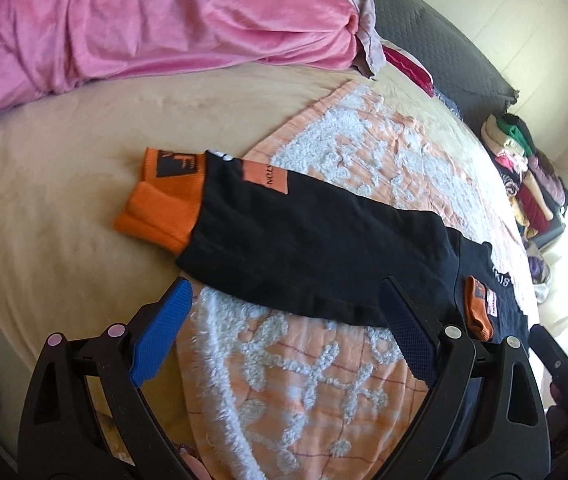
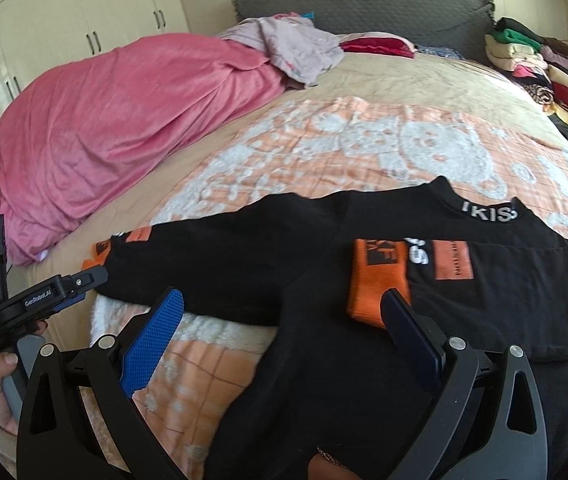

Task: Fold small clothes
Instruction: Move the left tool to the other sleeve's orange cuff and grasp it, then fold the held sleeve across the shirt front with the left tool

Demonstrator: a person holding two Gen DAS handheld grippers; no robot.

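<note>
A small black sweatshirt [image 2: 284,264] with orange cuffs lies flat on an orange and white towel [image 2: 324,148] on the bed. Its right sleeve is folded across the chest, orange cuff [image 2: 378,276] on the body. Its left sleeve [image 1: 304,236] stretches out sideways, orange cuff [image 1: 163,200] over the beige sheet. My left gripper [image 1: 284,300] is open and empty, just short of that sleeve's near hem. It also shows in the right wrist view [image 2: 95,276] beside the left cuff. My right gripper [image 2: 284,308] is open and empty, above the body near the folded cuff.
A pink blanket [image 2: 123,120] is heaped on the left of the bed. A pale garment [image 2: 296,48] and a red pillow [image 2: 380,46] lie by the grey headboard [image 2: 364,4]. A stack of folded clothes [image 2: 544,72] stands at the far right. White wardrobes [image 2: 83,12] stand behind.
</note>
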